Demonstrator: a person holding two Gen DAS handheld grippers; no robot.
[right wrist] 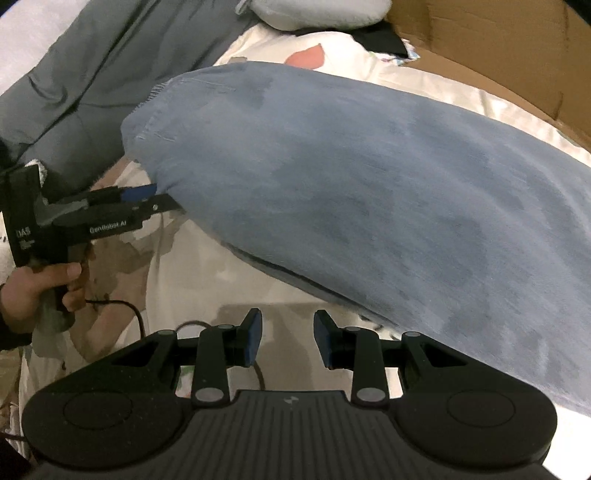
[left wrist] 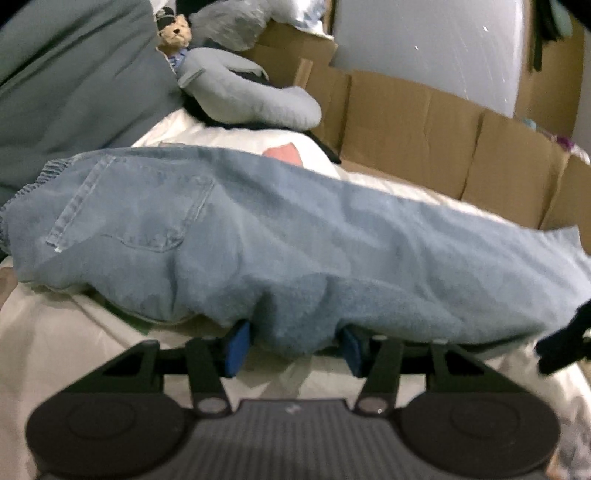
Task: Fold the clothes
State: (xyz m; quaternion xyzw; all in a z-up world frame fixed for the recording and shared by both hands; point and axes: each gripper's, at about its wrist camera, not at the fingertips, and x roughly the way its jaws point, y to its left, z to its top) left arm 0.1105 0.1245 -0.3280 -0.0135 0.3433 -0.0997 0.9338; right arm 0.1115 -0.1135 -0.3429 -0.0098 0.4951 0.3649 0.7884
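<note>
A pair of light blue jeans (left wrist: 280,236) lies across a white patterned bedsheet (left wrist: 55,332), back pocket at the left. In the right wrist view the jeans (right wrist: 369,184) are lifted off the bed. My left gripper (left wrist: 295,343) has a bunch of the near denim edge between its blue pads; it also shows in the right wrist view (right wrist: 155,197), clamped on the jeans' left edge. My right gripper (right wrist: 284,341) is open and empty, just below the jeans' near edge, not touching them.
A grey-green duvet (left wrist: 66,81) lies at the left. A grey stuffed toy (left wrist: 255,96) and a small teddy bear (left wrist: 175,31) sit at the back. Flattened cardboard (left wrist: 443,136) lines the bed's right side. A cable (right wrist: 136,314) trails over the sheet.
</note>
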